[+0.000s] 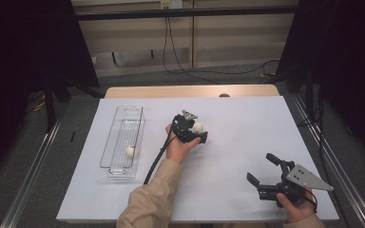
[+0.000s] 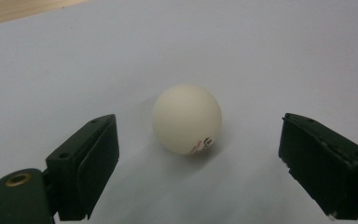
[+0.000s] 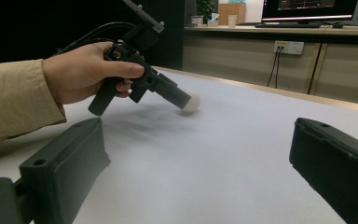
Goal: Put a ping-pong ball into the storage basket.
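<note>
A white ping-pong ball (image 2: 187,119) with a small printed mark rests on the white table sheet (image 2: 270,56). It lies between the jaws of my left gripper (image 2: 198,156), which stand wide apart without touching it. From above, the ball (image 1: 198,127) sits at the tip of the left gripper (image 1: 191,131) near the table's middle. My right gripper (image 1: 260,166) rests at the front right, open, nothing between its jaws. The right gripper (image 3: 200,154) looks toward the left gripper (image 3: 158,86) and the ball (image 3: 192,101).
A clear plastic bin (image 1: 123,116) stands lengthwise on the left of the sheet (image 1: 247,118), with another white ball (image 1: 130,151) inside. A cable (image 1: 156,161) trails from the left gripper along the sleeve. Metal rails run along both table sides.
</note>
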`<state>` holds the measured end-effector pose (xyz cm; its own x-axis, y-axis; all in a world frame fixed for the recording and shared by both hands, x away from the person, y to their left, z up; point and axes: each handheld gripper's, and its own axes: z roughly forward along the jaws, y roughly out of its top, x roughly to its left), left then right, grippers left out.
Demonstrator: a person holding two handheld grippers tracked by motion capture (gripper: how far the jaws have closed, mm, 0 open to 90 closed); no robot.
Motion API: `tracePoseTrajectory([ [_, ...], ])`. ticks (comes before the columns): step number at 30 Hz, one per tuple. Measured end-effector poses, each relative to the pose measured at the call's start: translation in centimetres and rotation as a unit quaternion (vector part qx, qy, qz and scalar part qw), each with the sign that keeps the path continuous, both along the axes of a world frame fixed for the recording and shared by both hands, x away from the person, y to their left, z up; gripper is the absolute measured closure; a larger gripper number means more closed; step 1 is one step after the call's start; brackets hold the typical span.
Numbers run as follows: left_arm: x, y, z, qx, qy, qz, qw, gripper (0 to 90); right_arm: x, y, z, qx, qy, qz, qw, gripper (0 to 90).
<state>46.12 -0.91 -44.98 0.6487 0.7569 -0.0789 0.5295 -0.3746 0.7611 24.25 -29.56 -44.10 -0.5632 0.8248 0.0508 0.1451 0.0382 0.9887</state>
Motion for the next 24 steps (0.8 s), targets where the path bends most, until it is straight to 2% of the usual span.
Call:
tracePoseTrajectory([
  [24, 0.7, -0.33, -0.21, -0.012, 0.007, 0.007, 0.9999, 14.4, -0.02, 0.08, 0.0, 0.001, 0.001, 0.001, 1.0, 2.8],
])
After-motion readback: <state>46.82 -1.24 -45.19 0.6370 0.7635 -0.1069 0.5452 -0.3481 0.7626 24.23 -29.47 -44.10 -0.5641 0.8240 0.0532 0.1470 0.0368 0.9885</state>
